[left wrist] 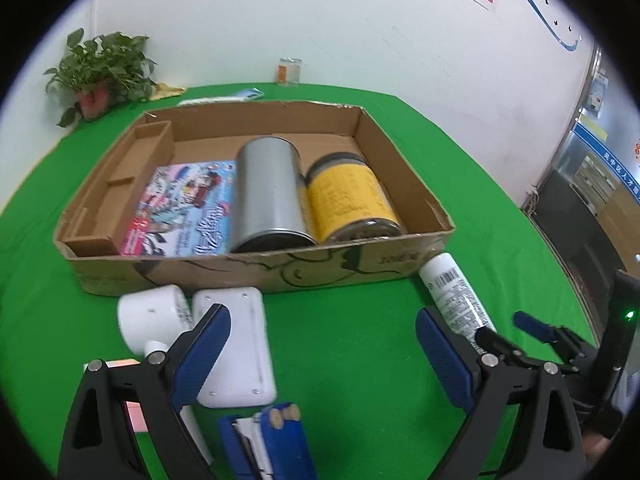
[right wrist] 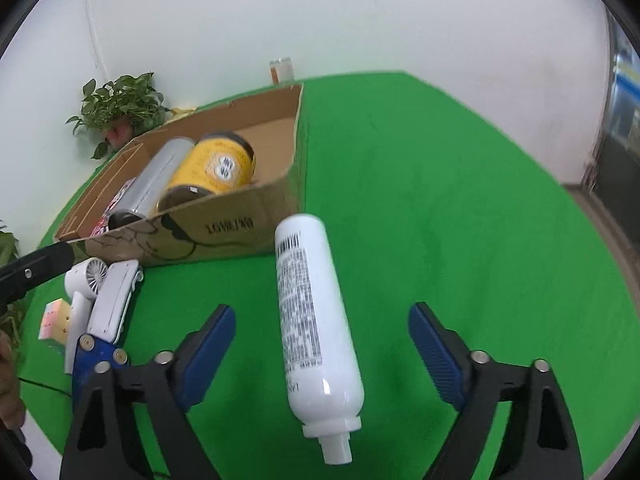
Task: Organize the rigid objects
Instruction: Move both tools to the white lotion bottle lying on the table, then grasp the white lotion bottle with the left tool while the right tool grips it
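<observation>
A cardboard box (left wrist: 256, 268) on the green table holds a colourful booklet (left wrist: 184, 208), a silver can (left wrist: 268, 196) and a yellow jar (left wrist: 352, 196), both lying down. My left gripper (left wrist: 320, 344) is open above the cloth, its left finger over a flat white device (left wrist: 240, 344). A white hand fan (left wrist: 152, 316) lies beside it. My right gripper (right wrist: 322, 336) is open around a white bottle (right wrist: 312, 312) lying on the cloth, nozzle toward me. The bottle also shows in the left wrist view (left wrist: 456, 292).
A blue stapler-like item (left wrist: 268, 440) and a pastel cube (right wrist: 54, 320) lie near the front left. A potted plant (left wrist: 100, 72) and a glass jar (left wrist: 289, 72) stand at the back by the wall. The box also shows in the right wrist view (right wrist: 224, 228).
</observation>
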Available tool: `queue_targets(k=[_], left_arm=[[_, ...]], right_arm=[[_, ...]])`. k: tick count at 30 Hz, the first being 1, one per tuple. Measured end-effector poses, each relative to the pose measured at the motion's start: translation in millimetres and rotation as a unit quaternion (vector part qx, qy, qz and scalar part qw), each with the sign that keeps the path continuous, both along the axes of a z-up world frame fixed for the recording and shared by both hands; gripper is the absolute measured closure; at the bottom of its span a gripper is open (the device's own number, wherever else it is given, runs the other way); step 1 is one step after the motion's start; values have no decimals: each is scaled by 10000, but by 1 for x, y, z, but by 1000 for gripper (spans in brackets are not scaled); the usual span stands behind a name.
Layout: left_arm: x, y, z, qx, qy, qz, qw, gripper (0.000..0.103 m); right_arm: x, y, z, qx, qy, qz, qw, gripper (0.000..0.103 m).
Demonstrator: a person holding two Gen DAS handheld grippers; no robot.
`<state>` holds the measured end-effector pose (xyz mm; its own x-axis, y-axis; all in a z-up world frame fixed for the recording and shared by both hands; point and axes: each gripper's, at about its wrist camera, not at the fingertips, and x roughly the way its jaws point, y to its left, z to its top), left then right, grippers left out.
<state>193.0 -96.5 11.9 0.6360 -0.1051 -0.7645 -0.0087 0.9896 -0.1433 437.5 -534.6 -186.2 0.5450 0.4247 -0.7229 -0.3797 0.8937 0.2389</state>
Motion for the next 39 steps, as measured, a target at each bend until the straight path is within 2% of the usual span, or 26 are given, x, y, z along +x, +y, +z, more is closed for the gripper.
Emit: queue_targets(k=[1, 2, 3, 6, 8, 11, 14, 15, 17, 19, 21, 22, 25, 27, 32, 33, 35, 37, 39], left_arm=[[1, -3, -2, -32, 44, -57, 10000, 9], [3, -6, -4, -74, 105, -130, 9998, 9], [5, -9, -6, -122, 163, -184, 9996, 9], [12, -17, -14, -403, 515, -356, 9972, 9], [17, -25, -20, -716, 779, -600, 9926, 9], [26, -41, -27, -1009, 999, -926, 9855, 9], [34, -57, -37, -1297, 1231, -1197, 9766, 9], [37, -62, -41, -1447, 1354, -1280, 9718, 9], [42, -67, -52, -1660, 1608, -1327, 9638, 9], [46, -69, -60, -1691, 1747, -1307, 9611, 9], [51, -69, -66, -1712, 1902, -1276, 9582, 9], [52, -69, -69, -1728, 1991, -1266, 9563, 10], [57, -67, -77, -1785, 2167, -1214, 9521, 10], [60, -66, -79, -1797, 2216, -1187, 9511, 10], [60, -63, -91, -1754, 2526, -1030, 9459, 22], [58, -60, -90, -1778, 2480, -1018, 9468, 23], [56, -58, -90, -1691, 2488, -1017, 9482, 38], [57, -53, -89, -1605, 2487, -1004, 9499, 47], [56, -51, -88, -1542, 2476, -1013, 9511, 53]], right_arm=[[0, 0, -5, 36, 78, 96, 9999, 35], [2, 1, -10, 26, 160, 141, 9998, 55], [3, 2, -15, -19, 276, 163, 9995, 65], [3, -3, -19, 25, 269, 236, 9994, 66], [1, -8, -20, -77, 216, 257, 9994, 66], [-7, -19, -18, -415, 48, 139, 9990, 67], [-14, -19, -16, -954, -193, 101, 9952, 66], [-20, -15, -16, -1069, -288, 198, 9937, 67], [-38, -6, -8, -970, -539, 644, 9917, 64], [-56, 5, 1, -556, -659, 1209, 9889, 56], [-61, 6, 7, -258, -659, 1253, 9896, 26], [-60, 3, 10, -46, -599, 1204, 9909, 25], [-45, -1, 2, 490, -16, 1085, 9929, 28], [-37, 5, -7, 485, 285, 1072, 9926, 38], [-32, 31, -25, 503, 757, 1341, 9868, 46], [-32, 36, -27, 543, 822, 1404, 9852, 47], [-33, 47, -29, 548, 921, 1481, 9831, 51], [-34, 57, -34, 515, 1067, 1567, 9805, 57], [-41, 59, -33, 421, 1030, 1521, 9821, 56]])
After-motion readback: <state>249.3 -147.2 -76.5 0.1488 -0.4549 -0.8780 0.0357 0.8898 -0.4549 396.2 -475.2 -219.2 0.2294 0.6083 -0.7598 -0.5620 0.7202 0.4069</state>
